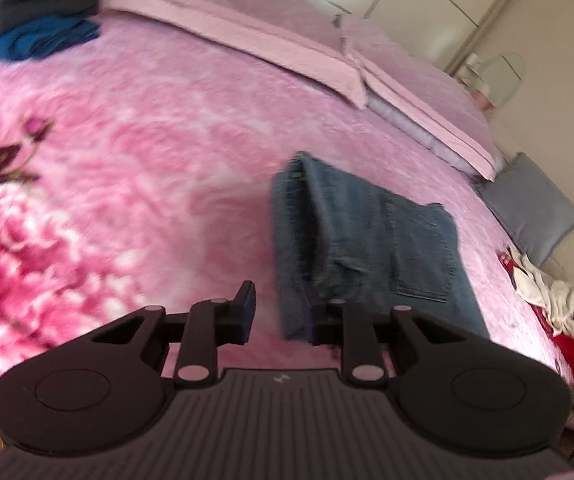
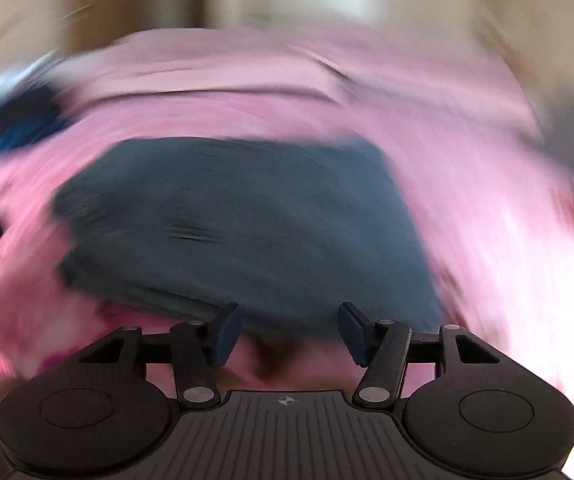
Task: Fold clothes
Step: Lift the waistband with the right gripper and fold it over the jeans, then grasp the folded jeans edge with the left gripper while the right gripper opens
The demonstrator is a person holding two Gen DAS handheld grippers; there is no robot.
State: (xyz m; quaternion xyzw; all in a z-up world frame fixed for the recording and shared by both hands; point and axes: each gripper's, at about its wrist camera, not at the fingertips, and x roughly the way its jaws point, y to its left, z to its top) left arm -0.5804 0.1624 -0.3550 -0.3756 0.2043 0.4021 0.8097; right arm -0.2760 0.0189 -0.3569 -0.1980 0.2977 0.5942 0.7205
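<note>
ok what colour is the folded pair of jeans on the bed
Faded blue denim jeans, clearest in the left wrist view.

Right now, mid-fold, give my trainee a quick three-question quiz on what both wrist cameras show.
1. True or false: the folded jeans lie on the pink bedspread.
2. Multiple choice: the stack of dark folded clothes appears in the left wrist view at the A) upper left B) lower right C) centre.
3. Short answer: what state are the left gripper and right gripper in?

Key: 1 true. 2 A. 3 Both open; neither pair of fingers grips cloth, though the left gripper's far finger overlaps the jeans' near edge in the picture.
</note>
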